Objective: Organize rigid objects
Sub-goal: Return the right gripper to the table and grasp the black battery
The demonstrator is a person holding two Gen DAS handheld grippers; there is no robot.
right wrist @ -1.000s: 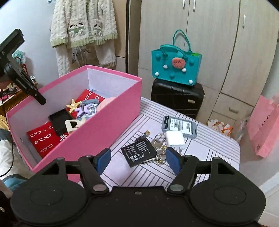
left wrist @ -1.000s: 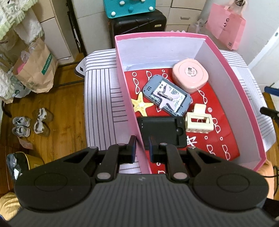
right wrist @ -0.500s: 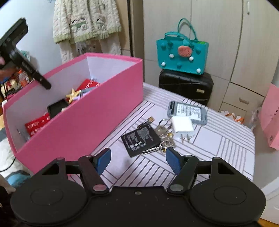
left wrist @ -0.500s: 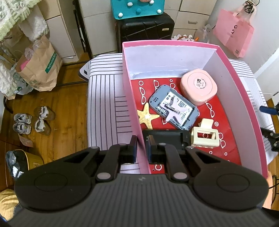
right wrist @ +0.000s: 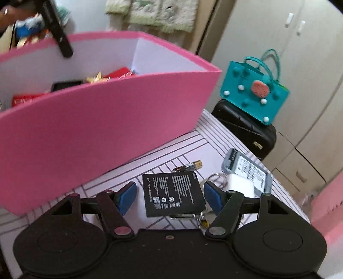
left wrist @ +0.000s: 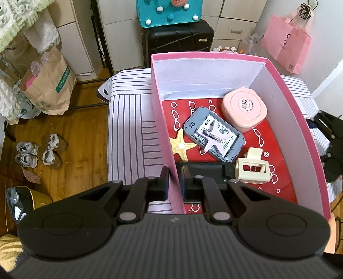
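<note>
A pink box (left wrist: 298,120) stands on the striped table (left wrist: 128,128). In it lie a pink compact (left wrist: 244,109), a grey phone case (left wrist: 214,134), a starfish (left wrist: 182,146), a cream hair claw (left wrist: 253,169) and a black phone holder (left wrist: 205,169). My left gripper (left wrist: 174,183) is shut on the box's left wall near its front corner. My right gripper (right wrist: 170,196) is open, low over the table, with a black flat battery (right wrist: 173,196) between its fingers. The box (right wrist: 107,111) fills the left of the right wrist view.
Beside the battery lie an AA battery (right wrist: 190,166), a white charger (right wrist: 240,184), keys (right wrist: 203,216) and a grey case (right wrist: 248,169). Behind the table stand a black suitcase (left wrist: 178,40) with a teal bag (left wrist: 169,10). A pink bag (left wrist: 287,43) hangs right.
My right gripper has dropped and moved forward until its open fingers straddle the black battery. My left gripper has closed in on the box's left wall and grips it.
</note>
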